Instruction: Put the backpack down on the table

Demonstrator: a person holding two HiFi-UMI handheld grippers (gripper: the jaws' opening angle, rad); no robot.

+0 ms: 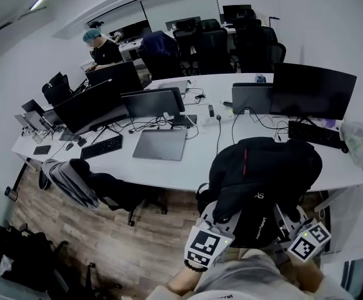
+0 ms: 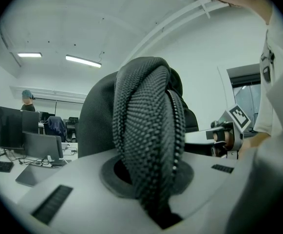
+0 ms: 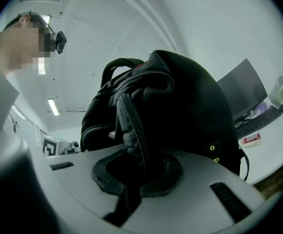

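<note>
A black backpack (image 1: 262, 180) hangs in the air between my two grippers, over the near edge of the white table (image 1: 197, 167). My left gripper (image 1: 222, 225) is shut on a padded mesh shoulder strap (image 2: 148, 145) of the backpack, which rises from between its jaws. At the backpack's other side my right gripper (image 1: 290, 227) is shut on a strap with a zipper edge (image 3: 136, 135), the bag's bulk (image 3: 180, 106) looming just ahead. The fingertips are hidden under the bag in the head view.
On the table stand several monitors (image 1: 309, 91), keyboards (image 1: 315, 134), a closed laptop (image 1: 159, 144) and cables. A plastic bag (image 1: 358, 141) lies at the right end. A chair draped with a grey jacket (image 1: 75, 180) stands left of me. A person (image 1: 103, 49) sits far back.
</note>
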